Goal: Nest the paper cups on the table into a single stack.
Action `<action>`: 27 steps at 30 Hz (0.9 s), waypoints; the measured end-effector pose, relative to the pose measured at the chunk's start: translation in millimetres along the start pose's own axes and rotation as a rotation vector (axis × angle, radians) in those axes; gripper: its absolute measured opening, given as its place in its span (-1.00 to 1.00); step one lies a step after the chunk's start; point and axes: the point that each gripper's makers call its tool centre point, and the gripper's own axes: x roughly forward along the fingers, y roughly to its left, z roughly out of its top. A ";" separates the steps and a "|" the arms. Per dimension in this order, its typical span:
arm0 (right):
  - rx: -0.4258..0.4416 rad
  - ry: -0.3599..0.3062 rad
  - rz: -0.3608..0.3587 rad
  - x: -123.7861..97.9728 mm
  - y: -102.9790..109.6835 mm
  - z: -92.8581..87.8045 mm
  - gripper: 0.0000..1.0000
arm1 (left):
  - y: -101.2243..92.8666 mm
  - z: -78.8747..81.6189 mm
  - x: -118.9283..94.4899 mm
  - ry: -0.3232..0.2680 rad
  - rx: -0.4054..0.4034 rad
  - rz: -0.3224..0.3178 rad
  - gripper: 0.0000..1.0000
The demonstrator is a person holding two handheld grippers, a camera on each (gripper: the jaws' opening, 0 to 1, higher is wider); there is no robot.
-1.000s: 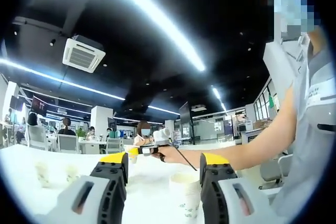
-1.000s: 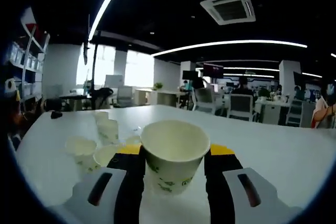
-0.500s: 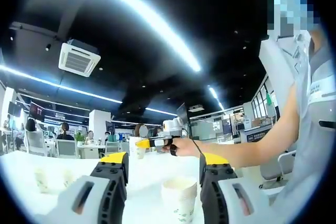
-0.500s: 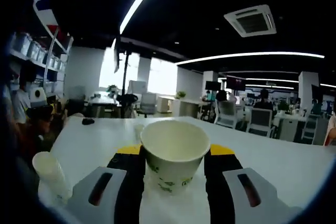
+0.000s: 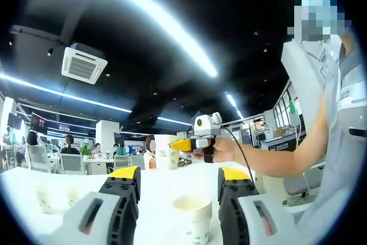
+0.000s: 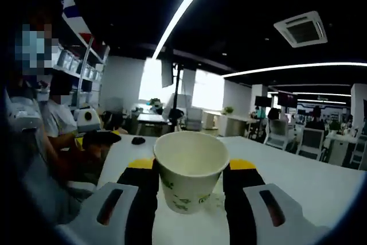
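Between the jaws of the right gripper (image 6: 191, 185), a white paper cup with green leafy print (image 6: 191, 170) is sitting upright, open mouth up, and the black jaws with yellow tips are pinching it on both sides. In the left gripper view that same gripper is hanging in the air over the white surface (image 5: 155, 199), a hand (image 5: 218, 150) wrapped around it, cup well clear of everything else.

So I'd say we're in the carry step: one cup picked up and getting hauled toward a mate. The likely target is the second white paper cup (image 5: 192, 217), which is standing upright on the surface right in front of the left gripper (image 5: 178, 185), between its jaws' line of sight. Those jaws are sitting fairly wide and gripping nothing. Two more small pale cups (image 5: 43, 197) are standing further off to the side, a bit blurry.

Next move, my guess: line the held cup up straight over the standing one, lower it base-first into the mouth, then let go. Thin paper walls, so squeezing hard is probably going to dent the rim. The inside looks plain and empty.
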 end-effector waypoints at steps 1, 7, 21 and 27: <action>0.005 0.001 0.012 -0.5 7.5 1.2 -0.06 | -0.1 -3.0 1.2 0.006 -0.014 -0.001 0.14; 0.004 -0.004 0.086 -2.5 44.1 9.5 -0.06 | -5.2 0.9 3.0 0.004 -0.002 -0.011 0.13; 0.011 0.009 0.174 5.1 87.5 -6.3 -0.06 | -10.0 -12.4 4.9 0.033 -0.019 -0.031 0.13; -0.002 0.019 0.177 8.6 90.5 -8.8 -0.06 | 0.3 -2.5 7.4 -0.003 -0.018 -0.012 0.12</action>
